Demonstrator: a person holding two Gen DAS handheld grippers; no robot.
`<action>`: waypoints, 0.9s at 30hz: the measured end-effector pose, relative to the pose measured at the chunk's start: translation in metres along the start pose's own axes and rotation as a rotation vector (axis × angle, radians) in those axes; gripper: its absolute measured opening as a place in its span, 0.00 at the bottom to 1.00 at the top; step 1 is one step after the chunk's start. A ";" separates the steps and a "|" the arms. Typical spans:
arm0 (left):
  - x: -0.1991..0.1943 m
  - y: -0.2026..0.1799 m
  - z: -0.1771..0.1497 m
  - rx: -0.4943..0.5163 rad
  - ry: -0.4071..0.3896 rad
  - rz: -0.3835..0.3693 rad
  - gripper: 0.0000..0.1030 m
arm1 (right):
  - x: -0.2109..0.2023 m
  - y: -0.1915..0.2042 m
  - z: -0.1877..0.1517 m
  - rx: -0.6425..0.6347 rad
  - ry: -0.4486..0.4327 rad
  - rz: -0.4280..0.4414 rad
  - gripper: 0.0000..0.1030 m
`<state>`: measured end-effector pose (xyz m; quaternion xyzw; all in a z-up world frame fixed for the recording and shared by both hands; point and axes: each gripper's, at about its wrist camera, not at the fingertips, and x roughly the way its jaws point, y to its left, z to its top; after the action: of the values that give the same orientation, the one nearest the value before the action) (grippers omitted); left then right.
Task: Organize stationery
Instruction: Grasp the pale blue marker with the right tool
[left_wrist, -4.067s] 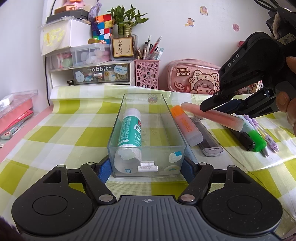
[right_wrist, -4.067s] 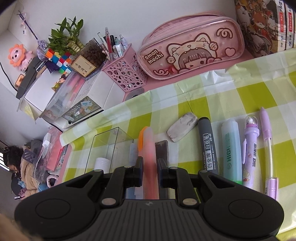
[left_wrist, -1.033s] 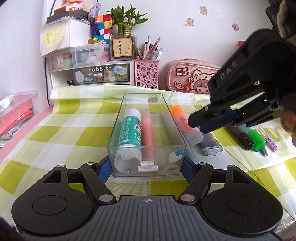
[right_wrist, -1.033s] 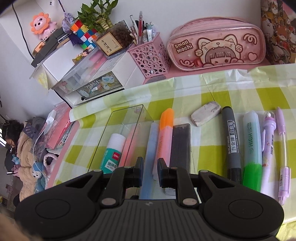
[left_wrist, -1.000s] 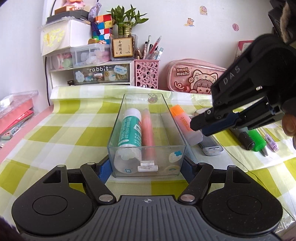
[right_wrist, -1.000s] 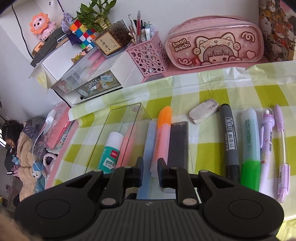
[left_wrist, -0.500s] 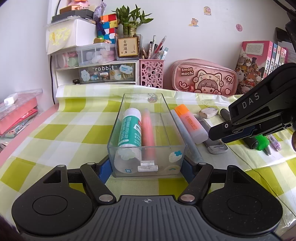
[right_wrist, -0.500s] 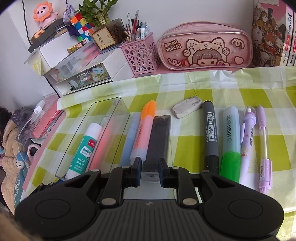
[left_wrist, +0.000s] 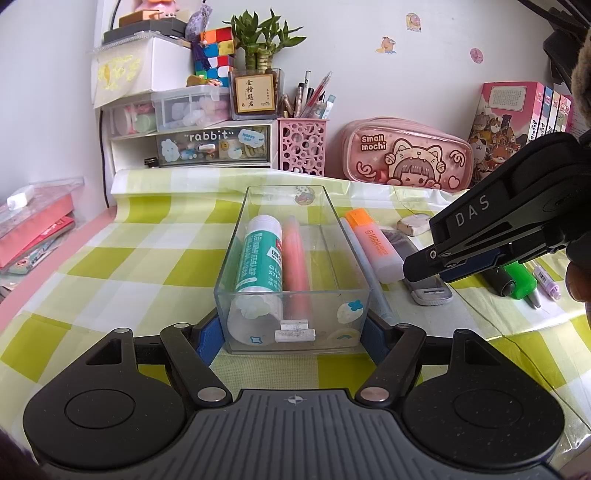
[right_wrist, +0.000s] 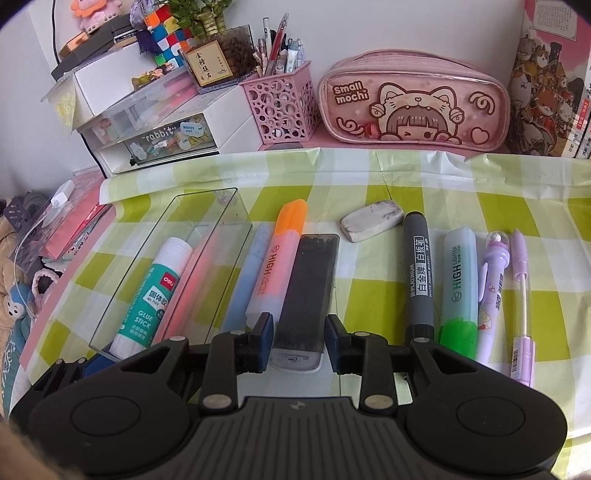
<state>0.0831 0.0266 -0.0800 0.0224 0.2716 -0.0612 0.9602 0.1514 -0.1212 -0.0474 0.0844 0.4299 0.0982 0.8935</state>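
Blue-padded left gripper (left_wrist: 291, 332) clamps the near end of the clear box (left_wrist: 291, 266). Right gripper (right_wrist: 300, 341) jaws are opening, straddling the black case (right_wrist: 308, 291) without pad contact.

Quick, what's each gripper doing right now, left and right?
Left gripper: shut on the clear box, clamping its near end.
Right gripper: open, jaws opening, straddling the black case without pressing it.

Ahead of our right gripper (right_wrist: 298, 341), whose jaws were opening, the black flat case (right_wrist: 309, 291) lay between the fingers without touching either. The orange highlighter (right_wrist: 275, 258) crowded the left finger; bare cloth lay free beside the right finger up to the grey marker (right_wrist: 418, 273). Our left gripper (left_wrist: 291, 334) clamped the clear box (left_wrist: 236, 240), its right half free.
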 end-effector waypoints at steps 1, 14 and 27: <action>0.000 0.000 0.000 0.000 0.000 0.000 0.70 | 0.002 0.001 0.000 -0.012 0.003 -0.008 0.24; 0.000 0.000 0.000 0.000 0.000 0.001 0.70 | 0.004 0.004 0.004 -0.026 -0.002 -0.032 0.25; 0.000 0.000 0.000 0.000 0.001 -0.002 0.70 | 0.011 0.040 0.009 -0.094 0.088 0.090 0.22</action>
<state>0.0830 0.0268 -0.0796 0.0221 0.2720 -0.0619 0.9601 0.1613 -0.0808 -0.0411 0.0575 0.4594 0.1621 0.8714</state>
